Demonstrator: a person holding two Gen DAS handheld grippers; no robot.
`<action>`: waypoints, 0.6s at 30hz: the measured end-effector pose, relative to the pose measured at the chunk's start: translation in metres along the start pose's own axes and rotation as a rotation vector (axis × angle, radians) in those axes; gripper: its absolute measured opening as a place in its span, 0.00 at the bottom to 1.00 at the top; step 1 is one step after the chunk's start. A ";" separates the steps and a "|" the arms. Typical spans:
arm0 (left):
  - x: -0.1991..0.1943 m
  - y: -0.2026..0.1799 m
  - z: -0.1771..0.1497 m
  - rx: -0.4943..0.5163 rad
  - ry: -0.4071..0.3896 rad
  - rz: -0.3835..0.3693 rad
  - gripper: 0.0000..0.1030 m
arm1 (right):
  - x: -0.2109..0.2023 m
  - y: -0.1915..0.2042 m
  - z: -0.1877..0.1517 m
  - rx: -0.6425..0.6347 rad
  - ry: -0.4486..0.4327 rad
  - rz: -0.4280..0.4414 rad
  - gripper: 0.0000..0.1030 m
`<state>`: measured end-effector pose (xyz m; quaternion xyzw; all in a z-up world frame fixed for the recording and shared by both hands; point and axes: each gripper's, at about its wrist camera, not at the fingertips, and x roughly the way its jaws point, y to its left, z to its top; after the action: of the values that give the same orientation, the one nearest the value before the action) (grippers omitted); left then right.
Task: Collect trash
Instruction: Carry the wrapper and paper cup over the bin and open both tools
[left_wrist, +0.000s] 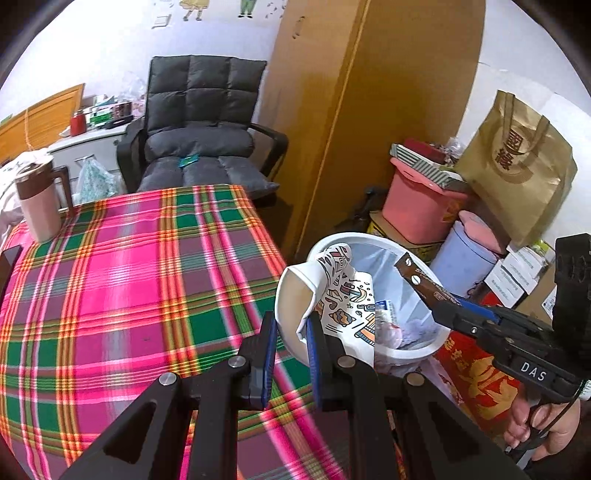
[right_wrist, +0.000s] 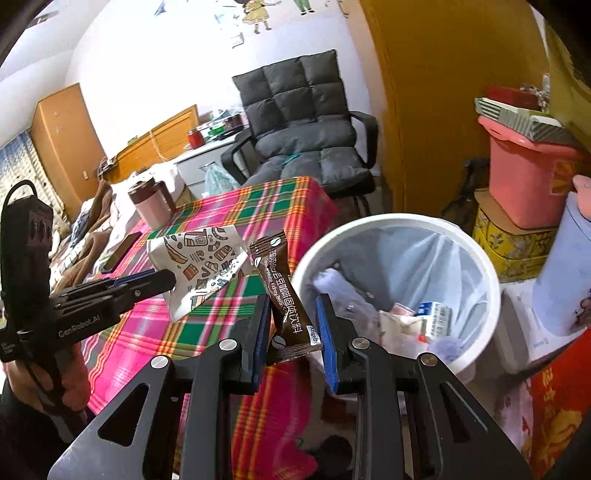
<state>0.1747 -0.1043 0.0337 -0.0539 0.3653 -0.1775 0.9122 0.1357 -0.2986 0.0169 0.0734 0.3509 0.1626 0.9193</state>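
Open bin (right_wrist: 397, 225) mouth beside table (right_wrist: 258, 206)

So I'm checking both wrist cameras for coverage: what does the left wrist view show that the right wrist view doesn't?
Only the left wrist view shows the gold paper bag behind the bin and the crushed paper cup's white inside.

Only the right wrist view shows the dark phone on the tablecloth and the sachet's printed face.

Both show the white bin, plaid tablecloth, pink mug, grey chair, left gripper shut on the cup and right gripper shut on the sachet.
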 end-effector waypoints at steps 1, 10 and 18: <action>0.004 -0.004 0.001 0.006 0.004 -0.007 0.15 | 0.000 -0.003 0.000 0.006 0.000 -0.006 0.27; 0.033 -0.034 0.006 0.045 0.037 -0.065 0.16 | -0.003 -0.032 -0.005 0.066 0.004 -0.057 0.27; 0.054 -0.051 0.011 0.069 0.059 -0.089 0.16 | -0.002 -0.050 -0.007 0.097 0.014 -0.088 0.27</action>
<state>0.2046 -0.1716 0.0184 -0.0335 0.3829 -0.2318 0.8936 0.1422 -0.3463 0.0007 0.1013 0.3675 0.1054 0.9184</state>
